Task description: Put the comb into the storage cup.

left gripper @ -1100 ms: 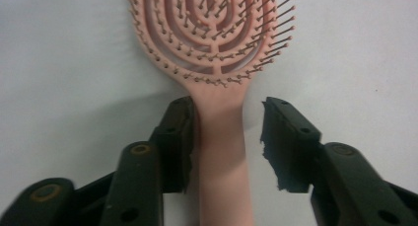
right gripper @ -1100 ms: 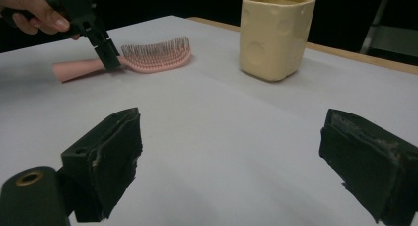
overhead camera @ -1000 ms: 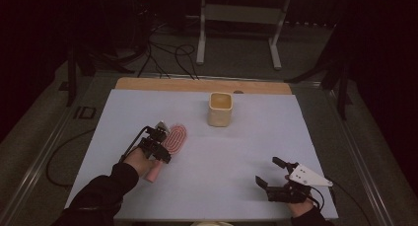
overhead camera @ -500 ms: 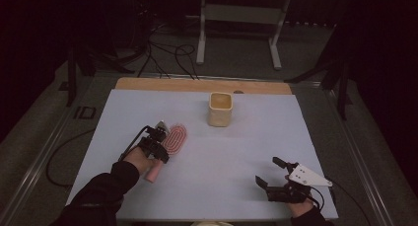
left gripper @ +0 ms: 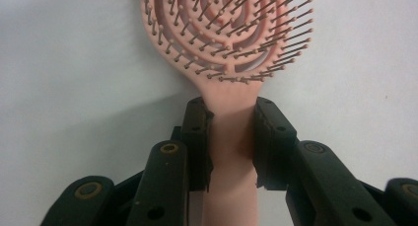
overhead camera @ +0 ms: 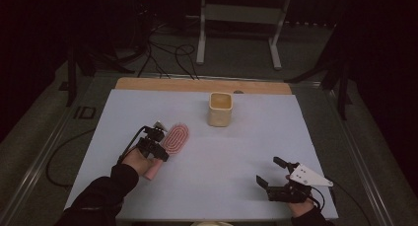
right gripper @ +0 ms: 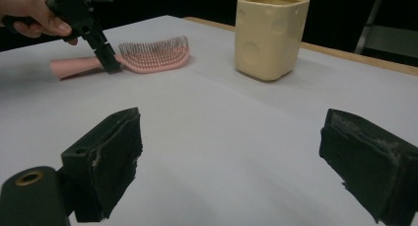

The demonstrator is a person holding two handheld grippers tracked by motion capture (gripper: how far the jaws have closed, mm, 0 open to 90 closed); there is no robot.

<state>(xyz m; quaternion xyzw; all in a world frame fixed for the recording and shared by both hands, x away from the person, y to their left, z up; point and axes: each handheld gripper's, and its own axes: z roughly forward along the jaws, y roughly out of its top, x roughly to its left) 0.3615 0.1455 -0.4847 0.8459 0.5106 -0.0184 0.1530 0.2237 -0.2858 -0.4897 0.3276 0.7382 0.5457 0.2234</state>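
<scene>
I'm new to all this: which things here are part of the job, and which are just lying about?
In the job:
- pink hairbrush, flat on the table
- left gripper, closed on its handle

Lying about:
- cream cup, standing apart
- right gripper, open, holding nothing
- cables on the floor

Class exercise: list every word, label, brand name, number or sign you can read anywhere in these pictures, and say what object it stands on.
There is no readable text in any view.
pink hairbrush: no print on its head or handle.
cream cup: only raised round dimples, no lettering.
left gripper and right gripper: plain black pads, no marks.
grey plate on the right gripper: a few tiny dots, too small to read as signs.
</scene>
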